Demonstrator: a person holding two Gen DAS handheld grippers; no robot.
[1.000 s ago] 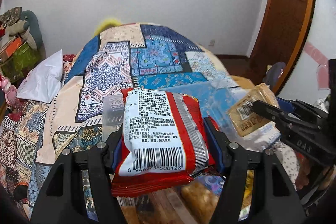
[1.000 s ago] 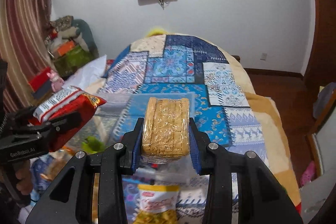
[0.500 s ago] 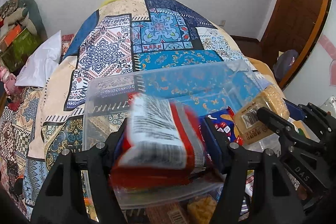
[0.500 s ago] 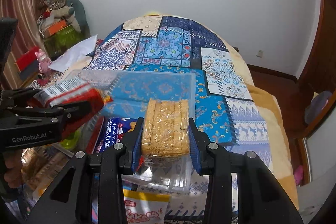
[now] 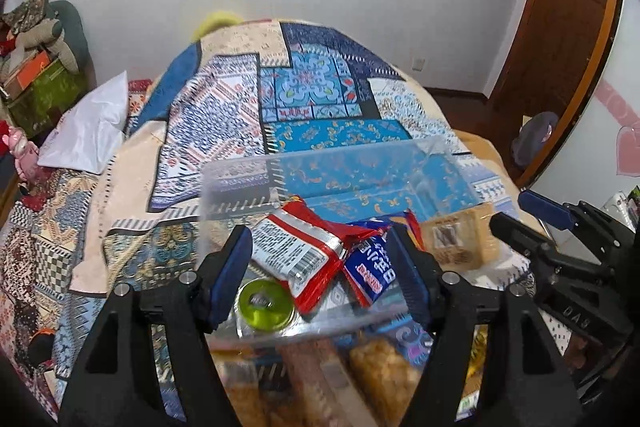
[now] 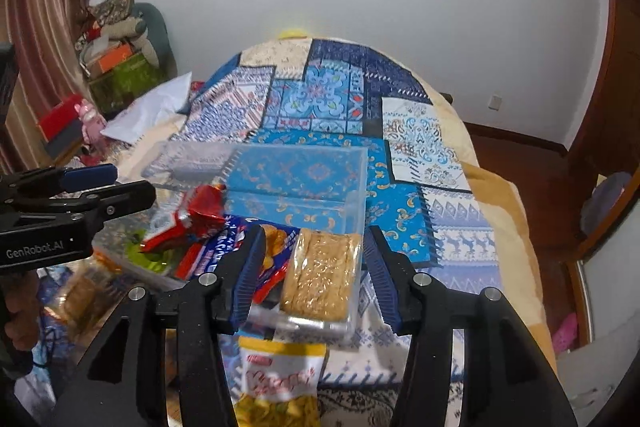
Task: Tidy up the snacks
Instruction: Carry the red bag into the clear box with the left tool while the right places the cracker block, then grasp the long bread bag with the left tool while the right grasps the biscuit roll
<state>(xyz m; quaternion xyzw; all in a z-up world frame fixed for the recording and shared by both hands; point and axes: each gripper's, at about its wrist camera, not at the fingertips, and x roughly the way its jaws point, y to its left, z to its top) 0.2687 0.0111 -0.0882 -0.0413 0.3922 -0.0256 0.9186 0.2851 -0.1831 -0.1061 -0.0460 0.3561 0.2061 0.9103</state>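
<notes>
Snack packets lie in a clear plastic bin (image 6: 356, 187) on the patterned bedspread (image 6: 416, 131): red packet (image 5: 300, 251) at its left end, wrapped biscuit block (image 6: 320, 275) in its near right corner. Left gripper (image 5: 320, 267) and right gripper (image 6: 316, 275), jaws just opening, stand apart, pads off both packets.

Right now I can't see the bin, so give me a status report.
Left gripper and right gripper just opened, empty. Red packet and biscuit pack lie in clear bin. Nothing in the way.
</notes>
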